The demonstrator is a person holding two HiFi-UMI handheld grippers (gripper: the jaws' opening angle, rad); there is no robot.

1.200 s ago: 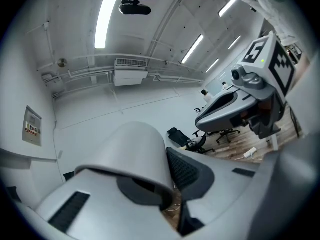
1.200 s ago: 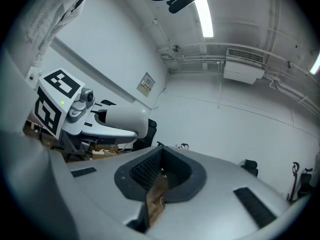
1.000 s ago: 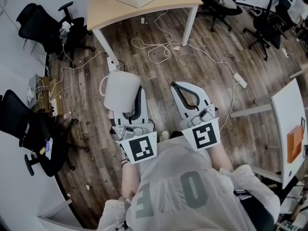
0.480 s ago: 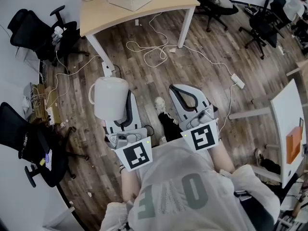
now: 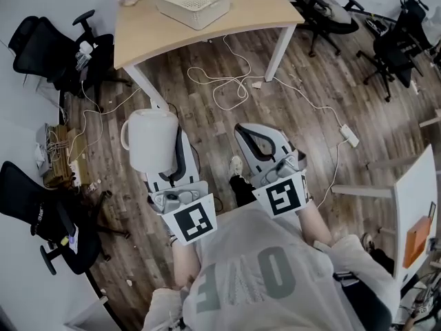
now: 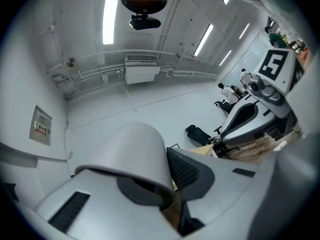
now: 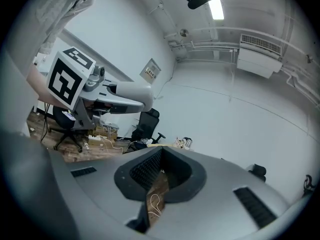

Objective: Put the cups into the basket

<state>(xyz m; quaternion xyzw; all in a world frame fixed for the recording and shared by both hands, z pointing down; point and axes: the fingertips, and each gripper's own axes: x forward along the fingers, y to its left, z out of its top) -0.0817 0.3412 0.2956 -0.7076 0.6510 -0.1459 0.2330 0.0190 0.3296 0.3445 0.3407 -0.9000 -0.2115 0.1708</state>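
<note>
A white cup (image 5: 151, 140) with a side handle hangs over the wooden floor, and my left gripper (image 5: 176, 150) is shut on its rim wall. In the left gripper view the cup (image 6: 134, 151) lies mouth toward the camera, its wall pinched between the jaws of the left gripper (image 6: 169, 186). To its right my right gripper (image 5: 249, 132) is held at the same height, shut with nothing in it; its ribbed pads (image 7: 150, 171) meet at the tip. The white basket (image 5: 191, 0) stands on the light wooden table (image 5: 244, 14) ahead, apart from both grippers.
Black office chairs (image 5: 52, 43) stand left of the table, more (image 5: 400, 43) at the far right. White cables (image 5: 231, 85) and a power strip (image 5: 348, 135) lie on the floor ahead. A white table (image 5: 413, 192) with an orange object is at the right.
The table and basket have shifted down in the head view, nearer to me. Both grippers keep the same pose, the left one still holding the cup.
</note>
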